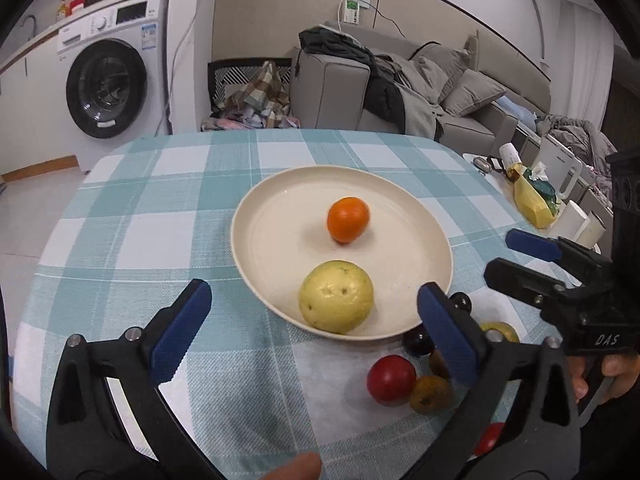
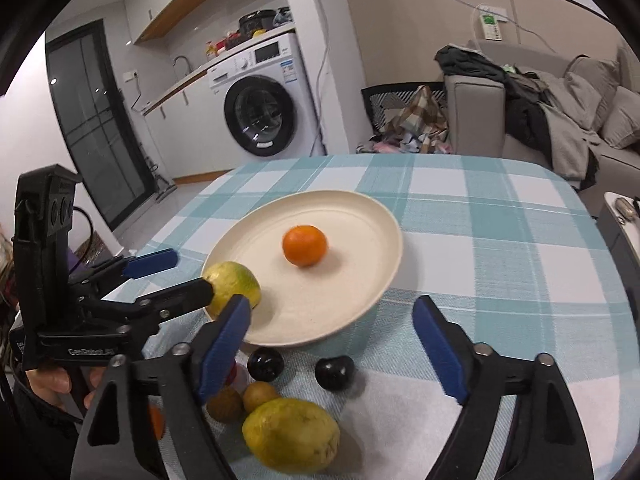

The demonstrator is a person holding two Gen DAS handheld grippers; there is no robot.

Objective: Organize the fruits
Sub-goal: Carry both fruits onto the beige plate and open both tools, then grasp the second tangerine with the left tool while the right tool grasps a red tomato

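Both your grippers, left gripper (image 1: 314, 328) and right gripper (image 2: 332, 346), stand wide and empty: the yellow fruit (image 1: 336, 297) and orange (image 1: 348, 219) already rest on the plate (image 1: 260, 248), while loose fruits (image 2: 291, 435) wait near you on the tablecloth (image 1: 160, 208).

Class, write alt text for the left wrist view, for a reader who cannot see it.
A cream plate on a teal checked tablecloth holds an orange and a yellow-green guava, with the left gripper open in front of it. Small red, brown and dark fruits lie off the plate beside the right gripper, also open.
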